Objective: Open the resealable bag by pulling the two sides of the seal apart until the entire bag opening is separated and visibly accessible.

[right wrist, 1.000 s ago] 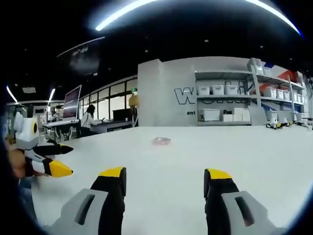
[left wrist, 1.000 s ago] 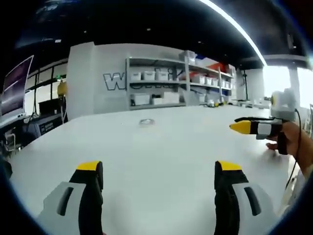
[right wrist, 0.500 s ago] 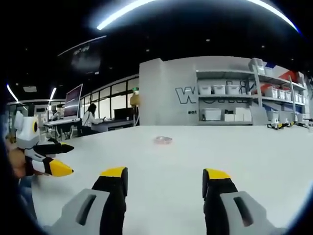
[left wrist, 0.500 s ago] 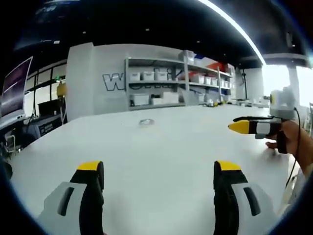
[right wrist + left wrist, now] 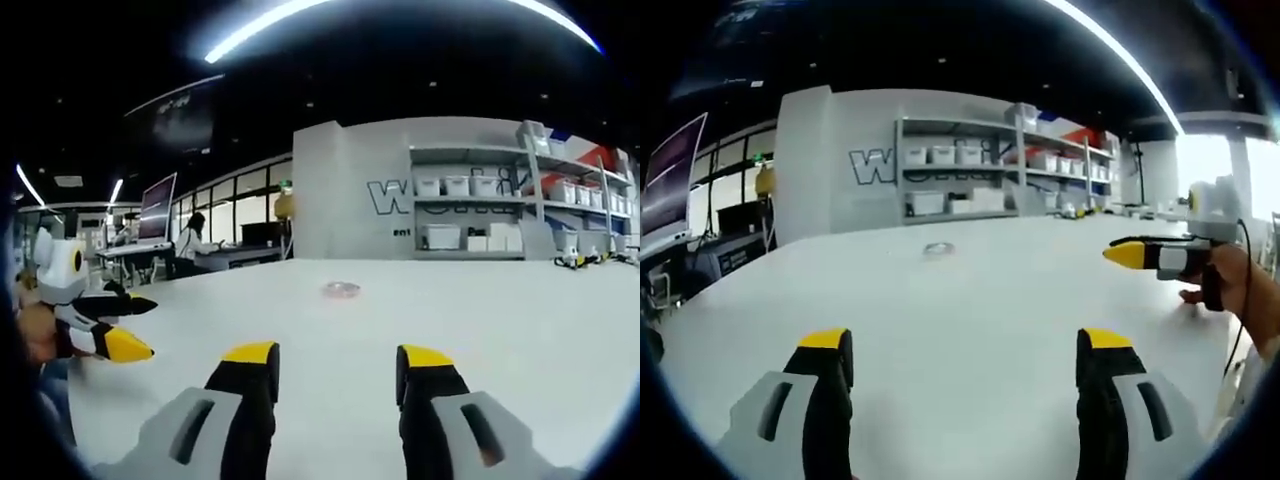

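The right claw (image 5: 335, 362) is closing a little: its two yellow-tipped jaws are standing closer together than a second ago, though there is a gap between them and nothing in it. The left claw (image 5: 965, 350) is staying wide, with nothing between its jaws.

Both claws are hovering low over the big white table (image 5: 980, 300). The bag (image 5: 939, 249) is lying flat and small, far off toward 12 o'clock from the left claw. In the right gripper view the bag (image 5: 341, 290) is also sitting far ahead at 12 o'clock, well apart from the jaws. It is too small to tell where its seal is.

The right claw is showing at 3 o'clock in the left gripper view, held by a hand (image 5: 1238, 290).

What could go wrong: the bag is thin and flat, so a claw could slide over it and push it away instead of pinching one side of the seal.
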`<state>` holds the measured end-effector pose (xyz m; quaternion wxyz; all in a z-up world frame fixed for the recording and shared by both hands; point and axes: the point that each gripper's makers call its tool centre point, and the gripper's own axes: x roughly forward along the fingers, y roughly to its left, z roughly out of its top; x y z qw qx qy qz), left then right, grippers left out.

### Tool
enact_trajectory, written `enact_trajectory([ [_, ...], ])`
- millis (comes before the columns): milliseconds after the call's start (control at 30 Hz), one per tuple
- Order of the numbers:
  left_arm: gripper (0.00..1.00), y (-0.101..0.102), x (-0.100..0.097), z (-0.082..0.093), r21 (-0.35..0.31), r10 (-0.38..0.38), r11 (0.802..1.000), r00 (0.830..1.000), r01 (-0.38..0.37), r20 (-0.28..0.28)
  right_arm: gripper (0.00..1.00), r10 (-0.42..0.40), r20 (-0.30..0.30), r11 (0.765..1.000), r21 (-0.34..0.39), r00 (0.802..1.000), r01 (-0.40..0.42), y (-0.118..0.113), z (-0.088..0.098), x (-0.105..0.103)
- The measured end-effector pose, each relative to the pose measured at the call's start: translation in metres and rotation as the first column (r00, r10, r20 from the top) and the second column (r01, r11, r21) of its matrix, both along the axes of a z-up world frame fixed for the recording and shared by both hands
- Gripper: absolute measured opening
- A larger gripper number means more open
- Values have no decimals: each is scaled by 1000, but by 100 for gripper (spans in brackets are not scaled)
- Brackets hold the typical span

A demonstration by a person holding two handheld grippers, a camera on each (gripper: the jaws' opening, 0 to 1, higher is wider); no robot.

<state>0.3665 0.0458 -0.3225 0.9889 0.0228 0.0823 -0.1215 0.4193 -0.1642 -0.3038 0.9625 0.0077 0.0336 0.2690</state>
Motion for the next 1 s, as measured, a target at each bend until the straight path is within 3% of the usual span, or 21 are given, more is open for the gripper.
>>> enact_trajectory([
  [600,91,-2,-2,-3,-32,-19,999,1000,19,-7,24,71,-28,997,8,997,-71,15,-5,10],
  [1000,91,-5,-2,-3,-54,-30,998,999,30,-10,24,89,-45,996,-2,995,-89,20,-8,7],
])
